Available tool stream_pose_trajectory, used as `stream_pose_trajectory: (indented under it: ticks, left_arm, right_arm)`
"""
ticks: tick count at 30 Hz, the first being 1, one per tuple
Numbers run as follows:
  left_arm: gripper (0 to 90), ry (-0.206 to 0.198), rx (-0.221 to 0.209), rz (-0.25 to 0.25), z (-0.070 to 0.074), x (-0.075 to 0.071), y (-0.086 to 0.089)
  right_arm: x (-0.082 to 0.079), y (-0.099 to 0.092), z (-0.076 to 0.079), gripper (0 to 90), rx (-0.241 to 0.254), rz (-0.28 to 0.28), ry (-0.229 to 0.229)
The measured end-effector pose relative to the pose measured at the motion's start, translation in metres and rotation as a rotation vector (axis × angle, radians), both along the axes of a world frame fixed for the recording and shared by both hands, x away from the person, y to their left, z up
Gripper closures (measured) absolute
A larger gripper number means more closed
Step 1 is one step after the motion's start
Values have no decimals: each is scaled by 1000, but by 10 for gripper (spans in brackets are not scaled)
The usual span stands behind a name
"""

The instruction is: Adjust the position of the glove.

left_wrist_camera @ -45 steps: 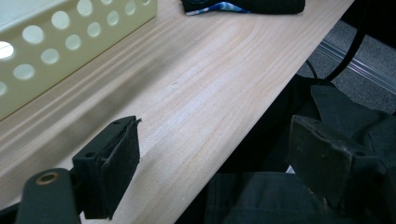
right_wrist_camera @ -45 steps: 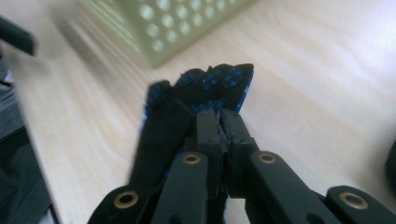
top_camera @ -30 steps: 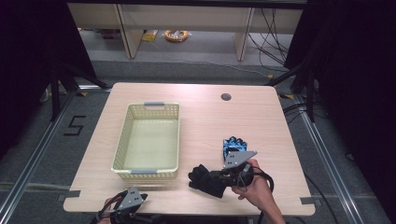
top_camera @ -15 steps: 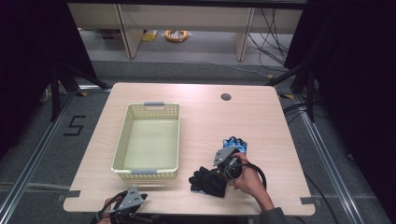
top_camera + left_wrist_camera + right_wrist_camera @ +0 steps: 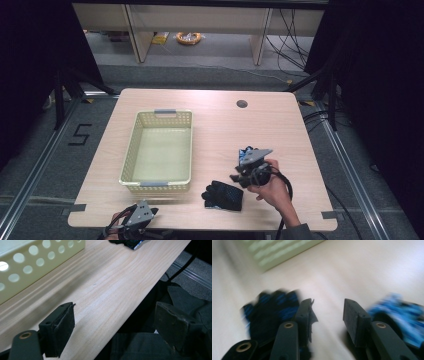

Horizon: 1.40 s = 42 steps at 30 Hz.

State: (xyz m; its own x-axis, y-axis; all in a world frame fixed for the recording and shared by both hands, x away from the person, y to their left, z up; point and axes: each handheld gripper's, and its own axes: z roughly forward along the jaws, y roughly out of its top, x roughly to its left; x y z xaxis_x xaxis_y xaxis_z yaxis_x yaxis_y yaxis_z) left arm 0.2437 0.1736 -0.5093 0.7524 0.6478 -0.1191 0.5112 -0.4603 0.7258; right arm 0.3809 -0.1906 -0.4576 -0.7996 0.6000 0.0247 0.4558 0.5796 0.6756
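In the high view, the right gripper (image 5: 246, 172) is held by the person's right hand (image 5: 270, 187) above the right front part of the table (image 5: 215, 120). It hangs between two gloves: the black glove (image 5: 223, 195) lies flat on the wood just to its left, near the front edge, and the blue glove (image 5: 246, 154) lies just behind it, partly hidden by the grey plate of the gripper. The yellow basket (image 5: 158, 150) stands on the left half of the table, apart from both gloves. The left gripper (image 5: 137, 220) stays low at the front edge of the table, in front of the basket.

In the left gripper view, the left gripper (image 5: 115, 327) has its jaws spread wide with nothing between them; one jaw is over the wood, the other past the table edge. The basket wall (image 5: 37, 260) shows at the upper left.

In the right gripper view, which is blurred, the right gripper (image 5: 328, 315) has just been opening its jaws, and only bare table is between them. The black glove (image 5: 272, 312) lies beside the left jaw and seems to touch it, and the blue glove (image 5: 404, 315) lies beside the right jaw.
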Motion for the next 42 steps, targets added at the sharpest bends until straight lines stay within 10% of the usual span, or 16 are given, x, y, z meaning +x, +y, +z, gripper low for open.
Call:
stream_pose_trajectory:
  ticks: [4, 9, 23, 42]
  left_arm:
    - [167, -12, 20, -23, 1, 1, -1]
    - [167, -7, -2, -13, 0, 0, -2]
    - [167, -13, 20, -23, 1, 1, 0]
    - [172, -29, 11, -59, 0, 13, -30]
  right_arm:
    - [4, -29, 13, 569, 34, -276, -34]
    - [9, -49, 3, 542, 21, -445, -8]
    - [25, -50, -28, 527, 31, -610, 77]
    - [38, -48, -39, 497, 36, -666, 102]
